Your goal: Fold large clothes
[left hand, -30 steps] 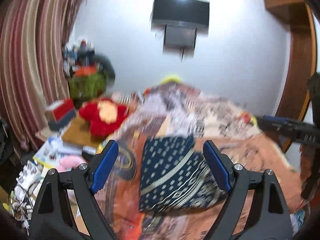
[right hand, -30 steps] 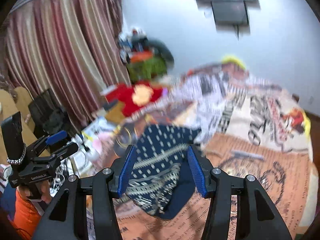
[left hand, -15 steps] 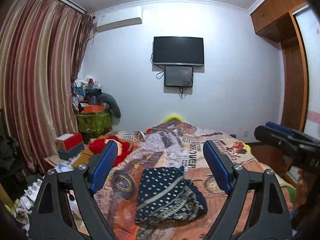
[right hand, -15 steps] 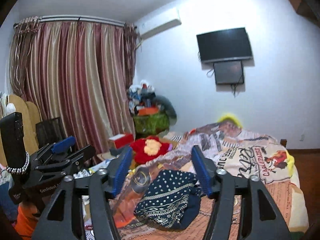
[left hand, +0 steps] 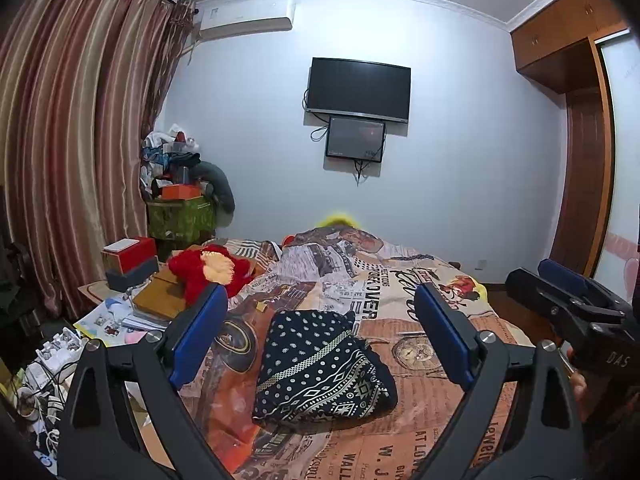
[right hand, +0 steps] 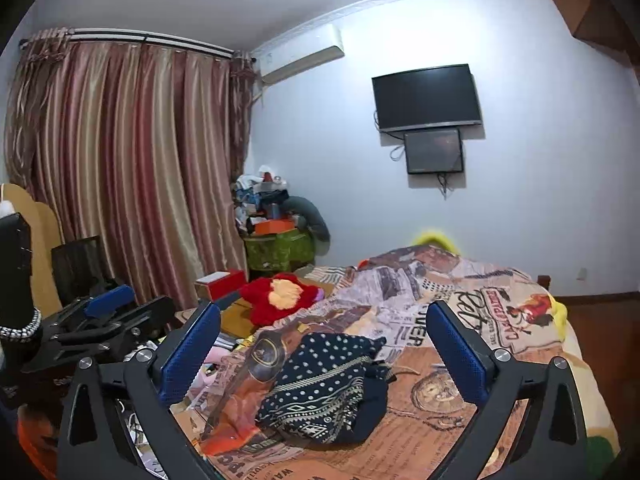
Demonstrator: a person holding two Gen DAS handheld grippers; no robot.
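A dark navy garment with white dots and patterned bands (left hand: 320, 364) lies folded in a compact bundle on the bed; it also shows in the right wrist view (right hand: 324, 388). My left gripper (left hand: 320, 334) is open and empty, held well back from and above the garment. My right gripper (right hand: 324, 350) is open and empty too, also back from it. The right gripper's body shows at the right edge of the left wrist view (left hand: 580, 312). The left gripper's body shows at the left of the right wrist view (right hand: 100, 320).
The bed has an orange and newspaper-print cover (left hand: 420, 312). A red plush toy (left hand: 208, 268) and boxes (left hand: 128, 260) lie at its left. Cluttered papers and cables (left hand: 56, 356) are on the floor left. A wardrobe (left hand: 580, 160) stands right; curtains (left hand: 72, 140) hang left.
Both grippers have pulled back and risen away from the folded garment, so more of the room shows. The right gripper's jaws have spread wider. The garment stays on the bed.
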